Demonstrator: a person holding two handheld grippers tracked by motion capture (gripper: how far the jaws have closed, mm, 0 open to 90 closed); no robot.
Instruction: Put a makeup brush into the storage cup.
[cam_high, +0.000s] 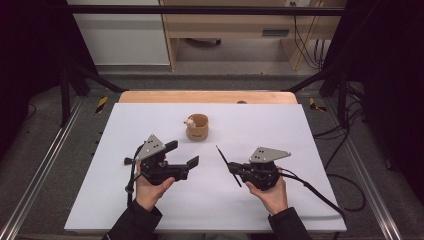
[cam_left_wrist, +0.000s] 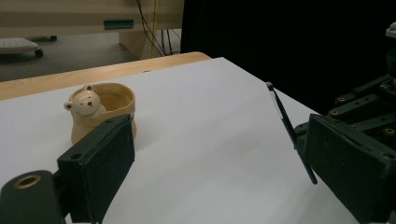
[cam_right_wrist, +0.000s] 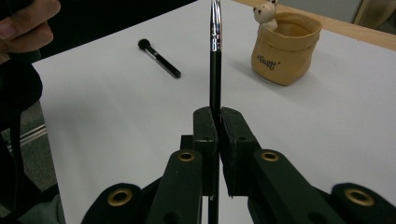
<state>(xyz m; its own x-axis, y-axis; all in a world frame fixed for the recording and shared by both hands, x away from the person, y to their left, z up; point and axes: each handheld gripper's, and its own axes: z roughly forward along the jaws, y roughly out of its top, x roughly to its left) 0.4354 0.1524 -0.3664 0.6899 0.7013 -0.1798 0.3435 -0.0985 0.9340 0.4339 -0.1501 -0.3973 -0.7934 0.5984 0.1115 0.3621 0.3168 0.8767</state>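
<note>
Above the white table (cam_high: 125, 200), left gripper (cam_high: 182, 154) wide apart, right gripper (cam_right_wrist: 218, 122) clamping a thin brush (cam_right_wrist: 215, 70).

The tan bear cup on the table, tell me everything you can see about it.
The tan, soft-looking pouch-shaped cup stands upright on the white table sheet, toward the far middle, beyond both claws and touching neither. Its rim is rolled and uneven, and it looks empty inside. A small cream bear figure with round ears peeks over the rim at one side. Dark script lettering marks the side wall, too small to read. Only the sheet beneath touches it.
</note>
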